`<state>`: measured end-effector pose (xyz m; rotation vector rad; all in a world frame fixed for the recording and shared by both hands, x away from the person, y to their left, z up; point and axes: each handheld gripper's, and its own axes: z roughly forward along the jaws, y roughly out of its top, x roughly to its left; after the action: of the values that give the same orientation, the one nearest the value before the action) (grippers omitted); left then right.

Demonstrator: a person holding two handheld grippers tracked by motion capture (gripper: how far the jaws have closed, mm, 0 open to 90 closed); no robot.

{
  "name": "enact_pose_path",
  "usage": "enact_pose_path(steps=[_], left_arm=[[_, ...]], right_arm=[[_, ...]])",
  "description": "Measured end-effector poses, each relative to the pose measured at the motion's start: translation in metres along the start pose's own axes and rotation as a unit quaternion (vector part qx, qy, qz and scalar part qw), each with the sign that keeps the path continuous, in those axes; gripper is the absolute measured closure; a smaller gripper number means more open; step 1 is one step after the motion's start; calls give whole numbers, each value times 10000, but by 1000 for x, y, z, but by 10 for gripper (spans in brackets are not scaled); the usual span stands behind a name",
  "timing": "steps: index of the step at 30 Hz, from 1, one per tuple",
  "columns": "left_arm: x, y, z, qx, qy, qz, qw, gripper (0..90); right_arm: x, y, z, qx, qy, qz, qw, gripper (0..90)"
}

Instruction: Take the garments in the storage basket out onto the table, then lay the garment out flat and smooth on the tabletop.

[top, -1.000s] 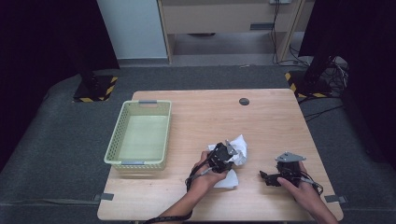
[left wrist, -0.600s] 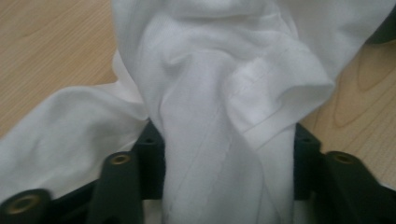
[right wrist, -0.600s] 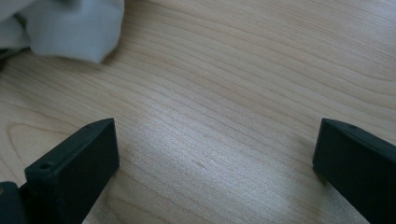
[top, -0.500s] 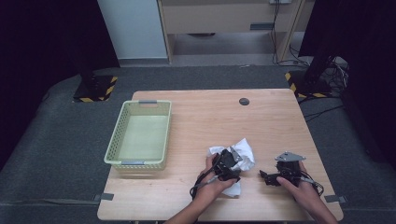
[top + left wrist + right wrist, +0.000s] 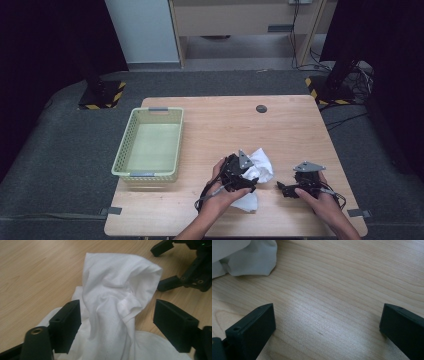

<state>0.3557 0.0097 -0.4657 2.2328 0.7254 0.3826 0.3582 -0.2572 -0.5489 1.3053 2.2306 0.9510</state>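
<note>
A crumpled white cloth lies on the wooden table, near its front edge. My left gripper hovers right over it. In the left gripper view a raised fold of the cloth stands between the jaws; they have just been opening and are now open, their pads not pressing on it. My right gripper rests low on the table to the right of the cloth, open, with bare wood between its fingers. A corner of the cloth shows at the top left of the right gripper view.
A pale green mesh basket stands at the table's left side, with nothing in it. A small dark round disc sits near the far edge. My right gripper shows at the top right of the left gripper view.
My left gripper has opened and let go of the cloth, drawing back toward the person and lifting slightly. The cloth has slumped into a looser heap. The right gripper has stayed put.
</note>
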Motion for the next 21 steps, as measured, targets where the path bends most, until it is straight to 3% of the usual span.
enact_pose_path(steps=[3, 5, 7, 9, 15, 17, 21], left_arm=[[3, -2, -9, -182, -92, -112, 9997, 288], [6, -3, -16, -242, -66, -102, 9996, 333], [11, -5, -20, -229, -8, -117, 9997, 378], [17, -11, -21, -131, 19, -195, 9997, 395], [19, -24, -12, 211, 4, -69, 9998, 437], [22, -27, -6, 351, -35, -66, 9994, 505], [27, -26, 2, 595, -145, 16, 9981, 738]], right_arm=[[0, 5, -2, 101, -85, 153, 9998, 93], [0, 10, -7, 40, 121, 318, 9994, 101], [4, 16, -16, -188, 337, 124, 9992, 175], [12, 23, -28, -366, 602, -39, 9975, 184], [26, 26, -34, -404, 877, -302, 9949, 256], [32, 26, -35, -404, 981, -434, 9934, 268], [41, 27, -34, -374, 1127, -520, 9916, 269]])
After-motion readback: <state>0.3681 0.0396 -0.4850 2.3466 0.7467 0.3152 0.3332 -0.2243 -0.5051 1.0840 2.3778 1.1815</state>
